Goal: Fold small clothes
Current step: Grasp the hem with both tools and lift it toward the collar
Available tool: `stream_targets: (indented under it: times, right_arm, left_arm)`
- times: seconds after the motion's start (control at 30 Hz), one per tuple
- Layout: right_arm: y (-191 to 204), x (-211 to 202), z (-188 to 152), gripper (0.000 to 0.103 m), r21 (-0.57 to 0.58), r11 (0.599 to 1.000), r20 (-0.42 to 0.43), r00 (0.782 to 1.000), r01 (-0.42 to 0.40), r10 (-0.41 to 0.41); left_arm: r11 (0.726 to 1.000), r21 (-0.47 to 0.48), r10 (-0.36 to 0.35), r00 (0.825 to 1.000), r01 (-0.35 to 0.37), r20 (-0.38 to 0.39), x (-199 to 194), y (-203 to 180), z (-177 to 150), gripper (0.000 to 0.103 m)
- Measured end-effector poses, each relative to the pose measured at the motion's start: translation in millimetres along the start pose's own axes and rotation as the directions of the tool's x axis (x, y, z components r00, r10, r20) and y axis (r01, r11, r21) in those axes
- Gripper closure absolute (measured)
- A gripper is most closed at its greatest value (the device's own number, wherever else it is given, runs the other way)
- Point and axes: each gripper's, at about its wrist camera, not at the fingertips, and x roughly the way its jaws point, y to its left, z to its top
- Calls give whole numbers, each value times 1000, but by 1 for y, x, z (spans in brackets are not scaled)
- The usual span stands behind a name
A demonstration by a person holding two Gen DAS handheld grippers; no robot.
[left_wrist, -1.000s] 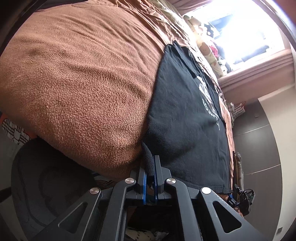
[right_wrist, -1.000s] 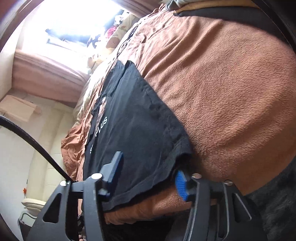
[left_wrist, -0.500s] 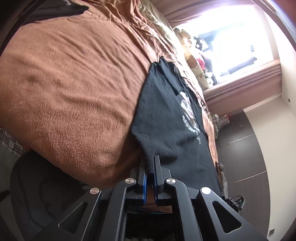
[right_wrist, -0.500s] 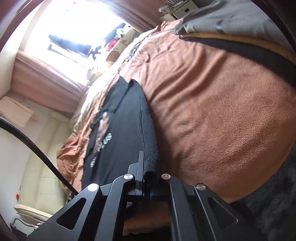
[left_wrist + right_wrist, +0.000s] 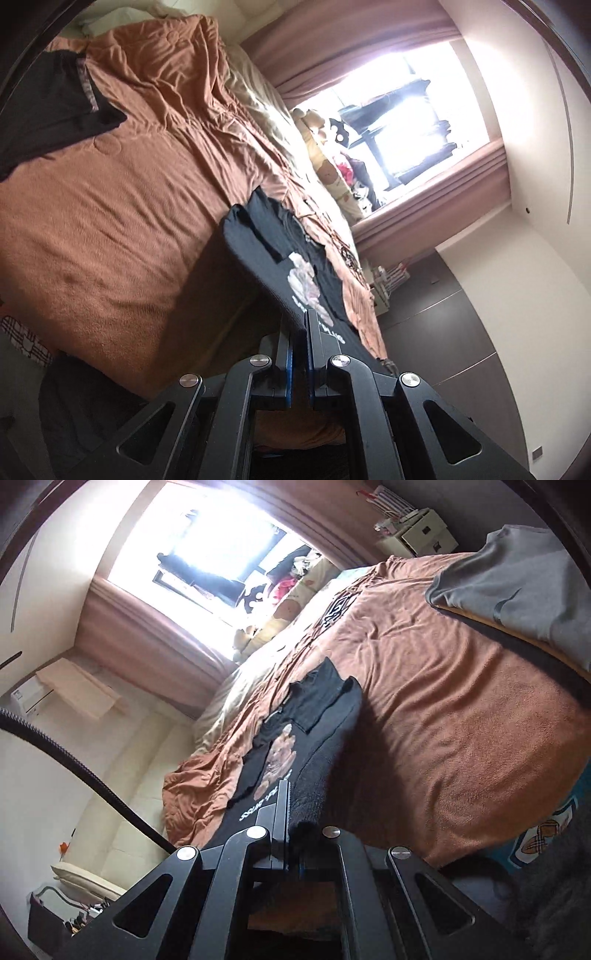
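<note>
Shirt: my black T-shirt (image 5: 280, 254) runs from the lower middle of the left view up toward the centre. Its far end, with the collar, lies on the brown blanket (image 5: 110, 229). Its near end is raised off the bed in my two tongs. A pale print sits on the chest, with white lettering below it.
Left tongs: my left tongs (image 5: 300, 350), at the bottom centre of the left view, are pressed together on the near hem, with black cloth standing up between the blue pads.
Right tongs: my right tongs (image 5: 291, 834), at the bottom centre of the right view, are clamped tight on the other near corner of the T-shirt (image 5: 317, 746). A thick bunch of cloth bulges out just beside the fingers.
Weight: I judge it light; the raised part hangs without much sag.
Stiffness: it is soft and limp, so any part I do not hold should droop or crease.
Slip: the knit cloth looks grippy, and the fleecy blanket will likely drag on it.
Fragility: nothing here can break; the worry is only wrinkles or a crooked fold.
Where to hold: the two hem corners, as now, kept apart so the edge stays taut.
Nearby: a grey garment (image 5: 517, 576) lies at the upper right of the right view, and a dark one (image 5: 44, 107) at the upper left of the left view, both well apart from the shirt.
</note>
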Motion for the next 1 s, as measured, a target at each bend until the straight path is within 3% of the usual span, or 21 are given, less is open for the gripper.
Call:
stream_targets:
  times: [0.5, 0.8, 1.0]
  right_arm:
    - [30, -70, -7, 103, -55, 991, 97, 987, -126, 131]
    - [44, -93, -12, 103, -88, 968, 145, 959, -234, 245]
    - [42, -85, -11, 103, -123, 954, 169, 942, -273, 291]
  left_arm:
    - [986, 103, -142, 983, 131, 115, -77, -73, 8, 98]
    - [977, 129, -189, 965, 167, 180, -124, -103, 9, 98]
    - [975, 144, -197, 952, 166, 233, -145, -110, 16, 98]
